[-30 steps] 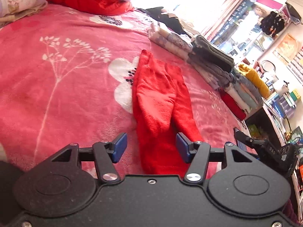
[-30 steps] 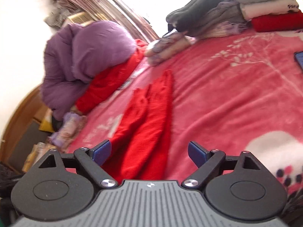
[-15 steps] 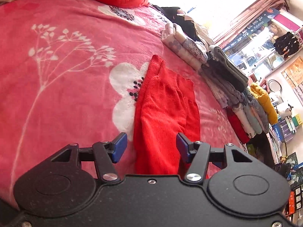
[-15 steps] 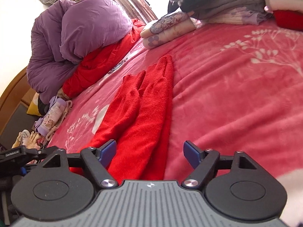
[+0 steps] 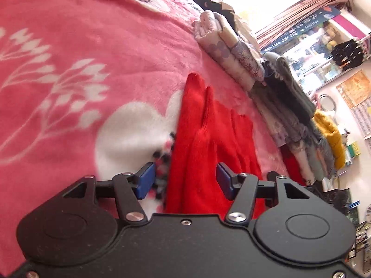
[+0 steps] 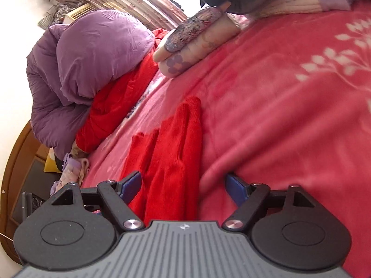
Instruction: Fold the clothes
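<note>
Pink flowered blanket (image 5: 97, 53) covers the bed; one red garment (image 5: 204, 143) lies between the spread fingers of both the left gripper (image 5: 184, 183) and right gripper (image 6: 184, 185).

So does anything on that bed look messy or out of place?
Mostly the purple quilt, slumped in a loose heap over red bedding at the bed's end. The red garment lies half-folded with uneven edges; the folded stack looks tidy.
</note>
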